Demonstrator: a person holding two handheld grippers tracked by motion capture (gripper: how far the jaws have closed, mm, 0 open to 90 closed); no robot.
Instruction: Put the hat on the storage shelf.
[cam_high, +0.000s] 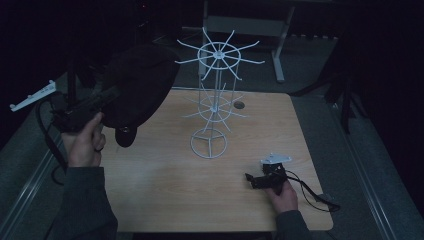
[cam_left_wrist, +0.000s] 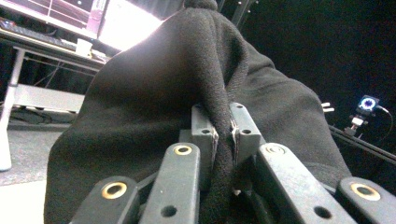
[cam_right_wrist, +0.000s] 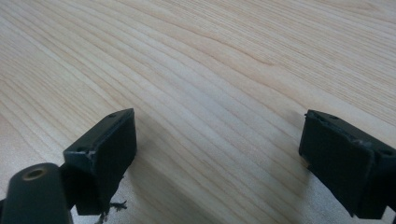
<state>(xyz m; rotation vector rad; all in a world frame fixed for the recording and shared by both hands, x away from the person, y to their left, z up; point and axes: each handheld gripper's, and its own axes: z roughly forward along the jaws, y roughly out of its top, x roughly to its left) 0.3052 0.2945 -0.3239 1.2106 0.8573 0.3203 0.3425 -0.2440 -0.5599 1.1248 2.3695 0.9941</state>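
Note:
A black knit hat hangs above the table's left rear corner, and my left gripper is shut on its edge. In the left gripper view the fabric is pinched between the two pads, with the gripper closed tight on a fold. A dark round part dangles below the hat. A white wire display stand with spoke arms rises from the table's middle. Near the front right, my right gripper rests low on the wooden table. Its jaws stand wide apart over bare wood.
A white bar juts out beyond the table's left side. A grey desk frame stands behind the table, and a round grommet hole sits near the far edge. A bright screen and a small ring-lit camera lie beyond the hat.

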